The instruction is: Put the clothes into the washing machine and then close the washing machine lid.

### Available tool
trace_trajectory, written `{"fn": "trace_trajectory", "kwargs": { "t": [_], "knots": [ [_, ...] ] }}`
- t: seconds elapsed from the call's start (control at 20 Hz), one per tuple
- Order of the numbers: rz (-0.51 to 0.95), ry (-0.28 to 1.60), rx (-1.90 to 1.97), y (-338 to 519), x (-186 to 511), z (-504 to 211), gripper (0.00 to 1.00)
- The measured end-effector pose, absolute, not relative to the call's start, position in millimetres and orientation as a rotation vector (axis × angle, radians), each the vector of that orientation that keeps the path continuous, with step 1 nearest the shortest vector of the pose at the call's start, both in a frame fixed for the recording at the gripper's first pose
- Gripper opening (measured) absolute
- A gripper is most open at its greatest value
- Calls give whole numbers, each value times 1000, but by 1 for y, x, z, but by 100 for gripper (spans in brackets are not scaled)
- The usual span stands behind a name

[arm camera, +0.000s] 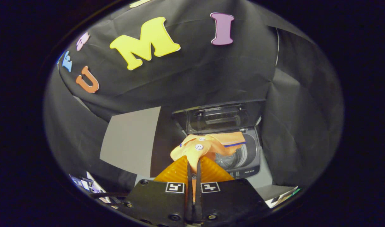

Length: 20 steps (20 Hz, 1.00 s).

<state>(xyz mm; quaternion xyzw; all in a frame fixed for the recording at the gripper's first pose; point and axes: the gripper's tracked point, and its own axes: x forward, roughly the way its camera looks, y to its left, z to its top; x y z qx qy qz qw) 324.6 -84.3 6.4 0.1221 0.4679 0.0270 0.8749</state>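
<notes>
hand-held gripper (194, 164) clamped on orange shirt (208, 145), open-lid washing machine (242, 157) just beyond

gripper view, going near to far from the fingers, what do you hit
fingers pressed on the orange shirt → washing machine drum beyond it → raised washing machine lid → black cloth wall

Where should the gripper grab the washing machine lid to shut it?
Probably the lid's free top edge, reached from above, since it stands open and upright behind the drum. First the gripper, shut on the orange shirt, must drop it in.
</notes>
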Motion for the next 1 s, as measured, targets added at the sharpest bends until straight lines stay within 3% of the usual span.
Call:
{"fn": "trace_trajectory", "kwargs": {
  "t": [0.45,1.0],
  "knots": [
    [102,1053,136,-116,368,-85,6],
    [-1,1119,44,-132,385,-159,6]
  ]
}}
